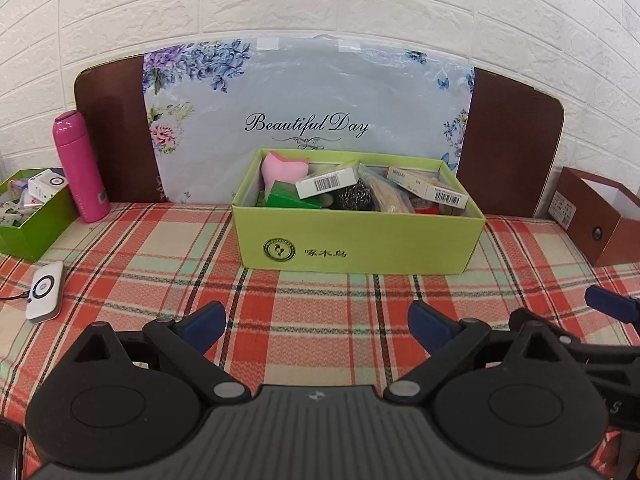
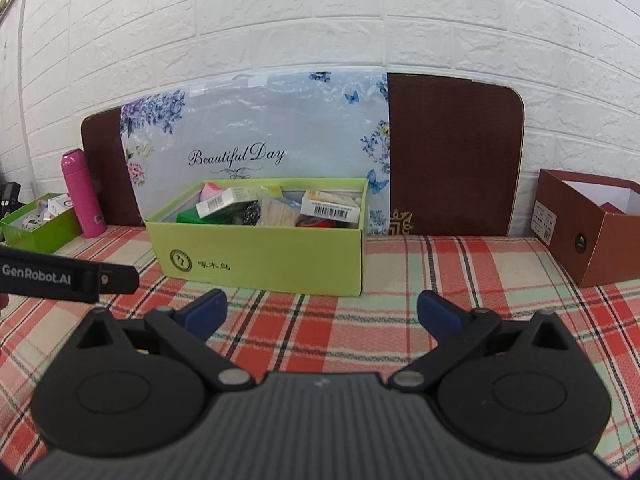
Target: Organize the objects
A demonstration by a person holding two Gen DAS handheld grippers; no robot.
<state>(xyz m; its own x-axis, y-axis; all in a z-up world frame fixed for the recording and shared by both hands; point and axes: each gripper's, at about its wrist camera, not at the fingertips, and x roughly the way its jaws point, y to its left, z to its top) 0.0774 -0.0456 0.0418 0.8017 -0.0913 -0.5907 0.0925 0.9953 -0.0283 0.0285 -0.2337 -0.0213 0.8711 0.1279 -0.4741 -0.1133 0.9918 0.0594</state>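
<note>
A light green box (image 1: 360, 240) stands on the plaid cloth near the wall, also in the right wrist view (image 2: 264, 256). It holds several items: a pink soft thing (image 1: 282, 168), white barcoded cartons (image 1: 328, 180), a green packet (image 1: 286, 198), a dark scrubber (image 1: 354, 198). My left gripper (image 1: 318, 326) is open and empty, low over the cloth in front of the box. My right gripper (image 2: 322, 314) is open and empty, in front of the box's right end. The right gripper's finger shows in the left wrist view (image 1: 612, 306).
A pink bottle (image 1: 80, 168) stands at the left beside a darker green box (image 1: 32, 216) of small items. A white device (image 1: 46, 292) with a cable lies on the cloth at the left. A brown box (image 2: 588, 224) stands at the right. A floral board (image 1: 304, 120) leans on the wall.
</note>
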